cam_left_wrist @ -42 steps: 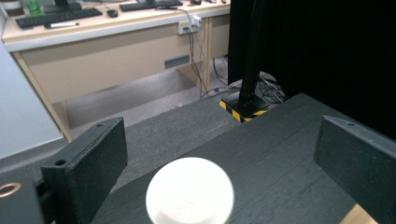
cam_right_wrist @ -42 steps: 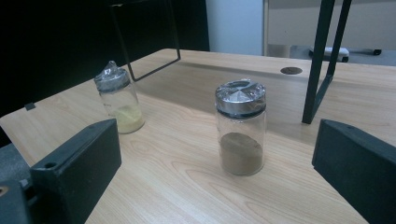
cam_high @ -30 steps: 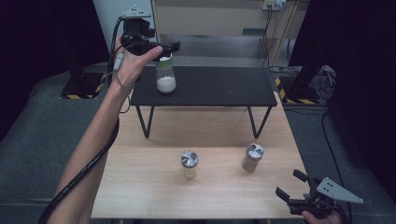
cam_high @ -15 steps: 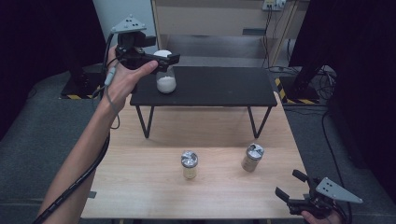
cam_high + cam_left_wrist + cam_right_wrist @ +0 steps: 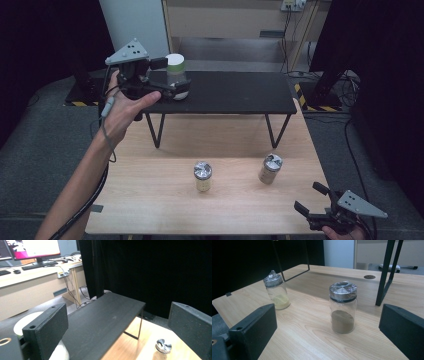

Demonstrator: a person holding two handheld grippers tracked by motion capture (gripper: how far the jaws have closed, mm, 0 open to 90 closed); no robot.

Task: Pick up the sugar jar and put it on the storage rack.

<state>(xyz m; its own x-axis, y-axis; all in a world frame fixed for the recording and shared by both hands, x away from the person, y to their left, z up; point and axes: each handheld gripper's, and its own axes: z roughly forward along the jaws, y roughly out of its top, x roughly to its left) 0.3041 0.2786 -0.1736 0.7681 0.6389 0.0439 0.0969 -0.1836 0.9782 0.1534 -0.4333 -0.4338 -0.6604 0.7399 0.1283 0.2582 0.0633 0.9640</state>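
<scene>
Two grippers: both spread, neither pinching anything.
Left gripper (image 5: 172, 80): jaws apart, at the white-lidded jar (image 5: 176, 75) on the black shelf (image 5: 235, 92); jar sat near one jaw, not squeezed.
Right gripper (image 5: 311, 199): jaws wide, low at the tabletop (image 5: 235, 145) near edge, facing the brown-powder jar (image 5: 342, 307), well apart from it.
Yellow-powder jar (image 5: 276, 293): stood mid-tabletop, untouched.
Step tip: probably release and retreat; back the left gripper off level so no jaw clips the jar.
Hard to see: jar mostly cut off behind the jaw in left gripper view; whether a jaw touched it, can't tell.
</scene>
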